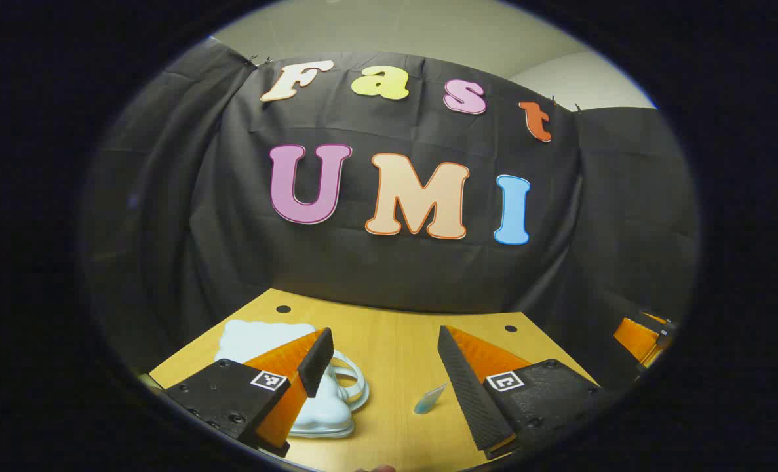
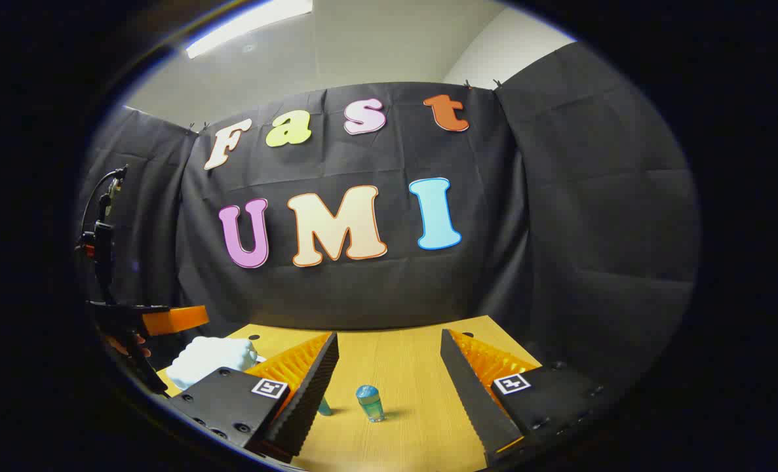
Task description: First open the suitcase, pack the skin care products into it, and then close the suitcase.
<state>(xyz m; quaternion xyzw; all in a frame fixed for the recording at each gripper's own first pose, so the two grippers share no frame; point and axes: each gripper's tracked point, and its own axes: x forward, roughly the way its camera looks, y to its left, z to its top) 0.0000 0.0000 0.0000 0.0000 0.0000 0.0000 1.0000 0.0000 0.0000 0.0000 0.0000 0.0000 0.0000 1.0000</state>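
Note:
A pale blue, cloud-shaped suitcase [image 1: 257, 337] lies flat on the wooden table [image 1: 395, 347], its looped handle [image 1: 352, 383] facing me and its lid down. My left gripper [image 1: 383, 337] hovers open above the table, its left finger over the case's near edge. A small blue tube [image 1: 430, 398] lies between the fingers, lower down. In the right gripper view, my right gripper [image 2: 389, 339] is open and empty. A little blue bottle [image 2: 369, 402] stands upright between its fingers, and a teal tube [image 2: 324, 408] peeks from behind the left finger. The suitcase [image 2: 208, 357] sits to the left.
The booth's black cloth wall closes off the table's far edge. Two dark holes [image 1: 283, 309] mark the tabletop's back corners. The left gripper's body, held by a hand [image 2: 123, 344], rises at the left of the right gripper view. An orange part of the right gripper's body [image 1: 638, 337] is at the right of the left gripper view.

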